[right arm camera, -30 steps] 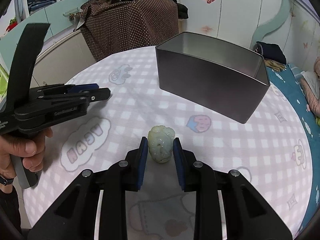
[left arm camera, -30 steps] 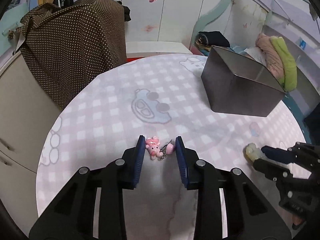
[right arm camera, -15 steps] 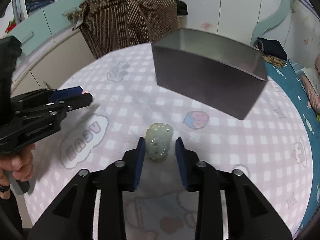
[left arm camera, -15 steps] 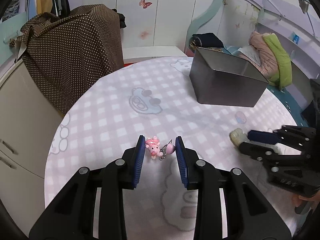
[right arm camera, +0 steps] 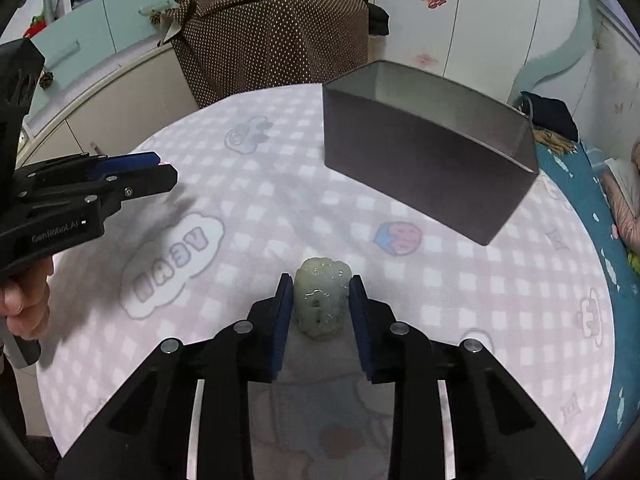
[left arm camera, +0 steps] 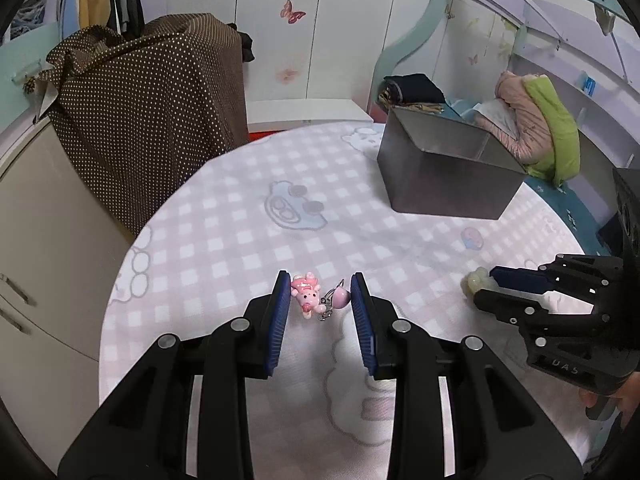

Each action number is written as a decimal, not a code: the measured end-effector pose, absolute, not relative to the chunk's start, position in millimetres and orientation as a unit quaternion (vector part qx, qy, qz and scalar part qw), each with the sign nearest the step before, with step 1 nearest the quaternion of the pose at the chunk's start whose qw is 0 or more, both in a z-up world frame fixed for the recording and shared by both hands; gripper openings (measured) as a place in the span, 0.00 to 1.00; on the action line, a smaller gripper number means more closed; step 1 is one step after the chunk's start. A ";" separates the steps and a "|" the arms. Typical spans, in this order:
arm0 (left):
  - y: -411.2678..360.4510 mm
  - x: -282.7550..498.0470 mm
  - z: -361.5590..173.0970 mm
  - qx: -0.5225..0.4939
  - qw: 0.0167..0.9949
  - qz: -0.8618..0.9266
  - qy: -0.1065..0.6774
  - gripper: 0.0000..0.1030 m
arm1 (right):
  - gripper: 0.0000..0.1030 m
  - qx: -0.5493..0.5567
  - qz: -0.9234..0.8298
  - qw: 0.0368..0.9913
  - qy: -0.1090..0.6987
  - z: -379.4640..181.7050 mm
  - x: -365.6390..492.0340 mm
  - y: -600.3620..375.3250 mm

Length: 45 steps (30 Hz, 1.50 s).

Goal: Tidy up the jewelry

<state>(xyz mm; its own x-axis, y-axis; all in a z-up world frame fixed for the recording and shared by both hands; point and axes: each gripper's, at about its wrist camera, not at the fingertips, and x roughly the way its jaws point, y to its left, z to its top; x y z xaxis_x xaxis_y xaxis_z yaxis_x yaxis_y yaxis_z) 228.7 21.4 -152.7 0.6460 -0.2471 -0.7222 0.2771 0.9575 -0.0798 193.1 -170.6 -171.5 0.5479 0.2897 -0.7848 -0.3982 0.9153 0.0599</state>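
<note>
A pink pig charm with a small pink bead and clasp (left arm camera: 306, 296) hangs between the blue pads of my left gripper (left arm camera: 320, 282), which is shut on it above the checked tablecloth (left arm camera: 224, 232). My right gripper (right arm camera: 320, 282) is low over the table. Its jaws are closing on a pale green jade carving (right arm camera: 322, 304), and both pads meet its sides. In the left wrist view the right gripper (left arm camera: 486, 286) shows at the right with the jade carving (left arm camera: 472, 282) at its tips. In the right wrist view the left gripper (right arm camera: 168, 172) shows at the left, held by a hand (right arm camera: 24, 304).
An open grey metal box (right arm camera: 420, 160) stands at the far right of the round table (right arm camera: 500, 320), and it shows in the left wrist view as the metal box (left arm camera: 444, 184). A brown dotted cloth (left arm camera: 152, 120) drapes over furniture behind the table. Cupboards stand on the left and a bed on the right.
My left gripper has risen and drawn back with the charm, so the table looks farther away. The right jaws widened around the jade carving, then narrowed onto it again.
</note>
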 end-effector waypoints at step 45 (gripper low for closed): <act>-85.5 335.4 -46.8 -0.006 0.918 -0.167 0.360 0.88 | 0.87 0.177 0.177 0.895 0.369 -58.5 282.9 -300.6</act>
